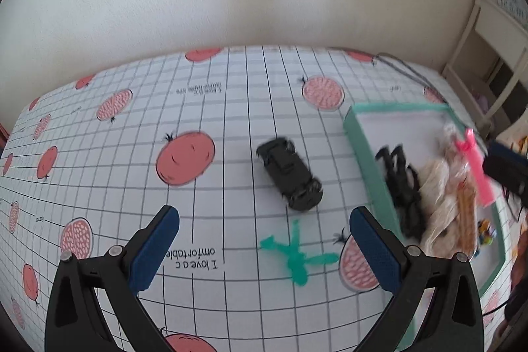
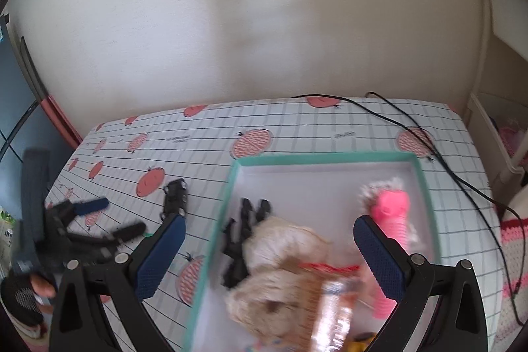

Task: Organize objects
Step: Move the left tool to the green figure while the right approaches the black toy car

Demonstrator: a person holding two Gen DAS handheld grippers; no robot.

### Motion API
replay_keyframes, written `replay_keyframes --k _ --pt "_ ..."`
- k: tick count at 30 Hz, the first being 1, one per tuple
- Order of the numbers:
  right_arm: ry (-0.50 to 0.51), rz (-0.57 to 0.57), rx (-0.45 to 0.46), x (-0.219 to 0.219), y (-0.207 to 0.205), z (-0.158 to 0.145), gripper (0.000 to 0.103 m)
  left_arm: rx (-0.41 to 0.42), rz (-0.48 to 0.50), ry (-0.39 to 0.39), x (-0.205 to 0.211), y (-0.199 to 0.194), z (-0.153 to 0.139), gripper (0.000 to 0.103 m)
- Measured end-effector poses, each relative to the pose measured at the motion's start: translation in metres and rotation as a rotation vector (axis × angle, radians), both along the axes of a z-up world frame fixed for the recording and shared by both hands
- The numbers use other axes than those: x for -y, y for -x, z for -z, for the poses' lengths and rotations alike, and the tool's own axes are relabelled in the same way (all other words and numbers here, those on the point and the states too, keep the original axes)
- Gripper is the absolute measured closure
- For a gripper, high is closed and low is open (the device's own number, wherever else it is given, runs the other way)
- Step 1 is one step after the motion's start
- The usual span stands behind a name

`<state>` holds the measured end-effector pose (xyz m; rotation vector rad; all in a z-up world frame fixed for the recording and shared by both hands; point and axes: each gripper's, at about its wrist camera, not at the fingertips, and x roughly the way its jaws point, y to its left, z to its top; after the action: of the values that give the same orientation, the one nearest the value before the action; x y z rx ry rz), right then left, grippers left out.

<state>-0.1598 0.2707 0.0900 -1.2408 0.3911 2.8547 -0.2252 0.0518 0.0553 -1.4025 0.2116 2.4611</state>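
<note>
Green lizard toy (image 1: 297,256) flat, limbs splayed, blurred.

Grid tablecloth (image 1: 211,187) with pink fruit prints fills the centre | bare cream wall (image 2: 231,22) above | black cable (image 2: 429,147) upper right | white shelf (image 1: 488,61) far right
</note>
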Motion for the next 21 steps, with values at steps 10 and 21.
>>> replay_keyframes --k 10,21 --pt "-0.005 -0.050 0.015 0.045 0.031 -0.001 0.000 0.062 0.045 0.058 -0.008 -0.005 0.032 0.000" --pt "-0.020 -0.058 0.041 0.059 0.054 0.006 0.000 0.070 0.060 0.072 -0.014 -0.009 0.046 0.003"
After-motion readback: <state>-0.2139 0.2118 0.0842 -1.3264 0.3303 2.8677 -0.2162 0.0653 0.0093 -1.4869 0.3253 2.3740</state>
